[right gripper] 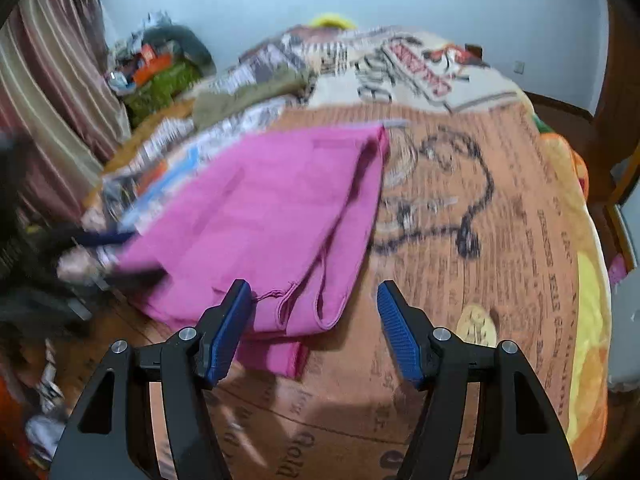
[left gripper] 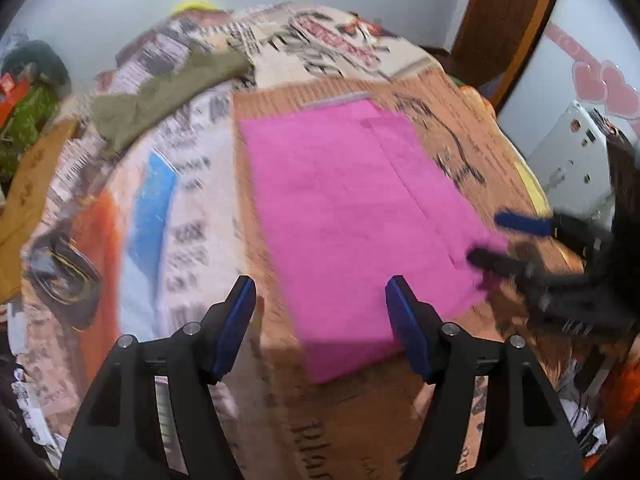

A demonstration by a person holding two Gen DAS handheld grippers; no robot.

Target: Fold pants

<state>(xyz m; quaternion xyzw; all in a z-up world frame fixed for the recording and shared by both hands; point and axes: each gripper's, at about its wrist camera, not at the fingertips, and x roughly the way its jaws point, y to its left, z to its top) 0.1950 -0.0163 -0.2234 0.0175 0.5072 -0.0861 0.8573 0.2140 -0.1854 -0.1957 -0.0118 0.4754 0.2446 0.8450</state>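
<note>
Pink pants [left gripper: 352, 216] lie partly folded on the bed [right gripper: 500, 240] near its front edge; left tool [left gripper: 320, 300] and right tool [right gripper: 314, 302] both released, holding nothing; next fold: grip hem corners evenly, keep edges aligned.

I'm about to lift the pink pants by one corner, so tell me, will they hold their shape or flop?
The pink pants will probably flop: they lie in soft, flat layers on the blanket. The folds would likely fall open, since nothing pins them. They look thin, so probably light.
</note>
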